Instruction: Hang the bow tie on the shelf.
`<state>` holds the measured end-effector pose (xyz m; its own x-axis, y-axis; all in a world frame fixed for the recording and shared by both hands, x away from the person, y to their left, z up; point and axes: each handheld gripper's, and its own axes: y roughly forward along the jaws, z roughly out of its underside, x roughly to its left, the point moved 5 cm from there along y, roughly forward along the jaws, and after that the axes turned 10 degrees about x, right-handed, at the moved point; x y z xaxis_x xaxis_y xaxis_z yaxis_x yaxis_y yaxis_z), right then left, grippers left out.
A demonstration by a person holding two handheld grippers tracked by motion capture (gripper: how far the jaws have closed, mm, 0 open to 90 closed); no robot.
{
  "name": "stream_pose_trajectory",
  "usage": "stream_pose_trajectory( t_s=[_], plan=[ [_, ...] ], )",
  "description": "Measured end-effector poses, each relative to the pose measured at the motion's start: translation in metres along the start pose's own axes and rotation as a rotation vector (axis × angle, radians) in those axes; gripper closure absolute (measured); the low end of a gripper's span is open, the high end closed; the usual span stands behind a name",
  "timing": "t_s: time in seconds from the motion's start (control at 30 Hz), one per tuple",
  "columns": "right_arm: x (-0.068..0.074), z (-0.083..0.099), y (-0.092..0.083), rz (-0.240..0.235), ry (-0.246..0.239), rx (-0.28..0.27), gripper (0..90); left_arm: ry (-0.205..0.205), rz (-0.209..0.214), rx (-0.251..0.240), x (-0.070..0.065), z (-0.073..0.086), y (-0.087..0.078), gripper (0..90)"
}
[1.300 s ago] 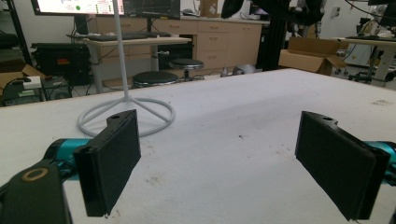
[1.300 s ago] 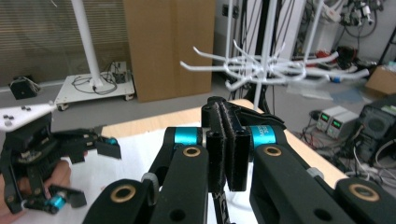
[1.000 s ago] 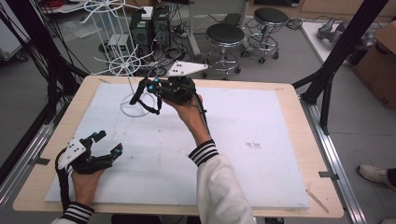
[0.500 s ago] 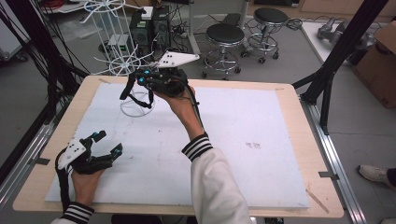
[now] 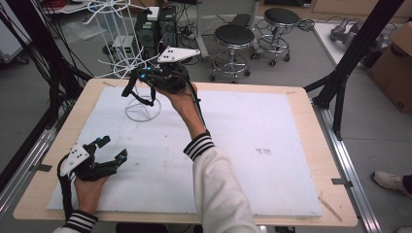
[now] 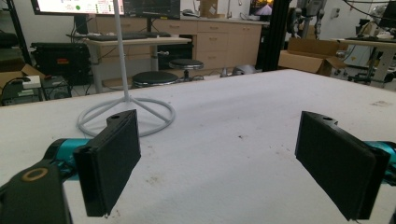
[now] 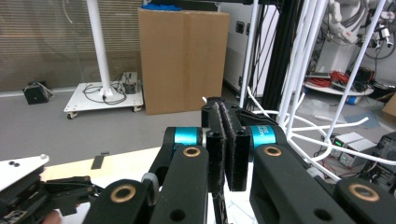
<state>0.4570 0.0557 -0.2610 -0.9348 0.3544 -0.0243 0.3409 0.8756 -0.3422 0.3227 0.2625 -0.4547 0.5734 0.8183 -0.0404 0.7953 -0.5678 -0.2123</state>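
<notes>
black strap [image 5: 141, 95], thin loop, dangling from tongs [image 5: 132, 83]

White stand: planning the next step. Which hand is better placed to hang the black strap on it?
Right: the right gripper holds the strap close by the stand; the left gripper sits open, farther off.

A white wire stand [image 5: 141, 92] stands upright in the upper left of the high view, its ring base flat on the bench [image 5: 291, 145]; a thin black strap [image 5: 141, 94] hangs beside its pole.
</notes>
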Motion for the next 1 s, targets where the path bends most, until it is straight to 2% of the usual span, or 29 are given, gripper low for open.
stream_pose_trajectory(
  t_s=[0.63,1.0],
  plan=[
    [-0.031,0.018,0.012,0.058,0.074,0.018,88.6,0.008,0.000,0.004,0.000,0.000,0.000,14.5],
    [-0.035,0.020,0.009,0.067,0.082,0.017,88.5,0.009,0.000,0.005,0.000,0.000,0.000,14.5]
  ],
)
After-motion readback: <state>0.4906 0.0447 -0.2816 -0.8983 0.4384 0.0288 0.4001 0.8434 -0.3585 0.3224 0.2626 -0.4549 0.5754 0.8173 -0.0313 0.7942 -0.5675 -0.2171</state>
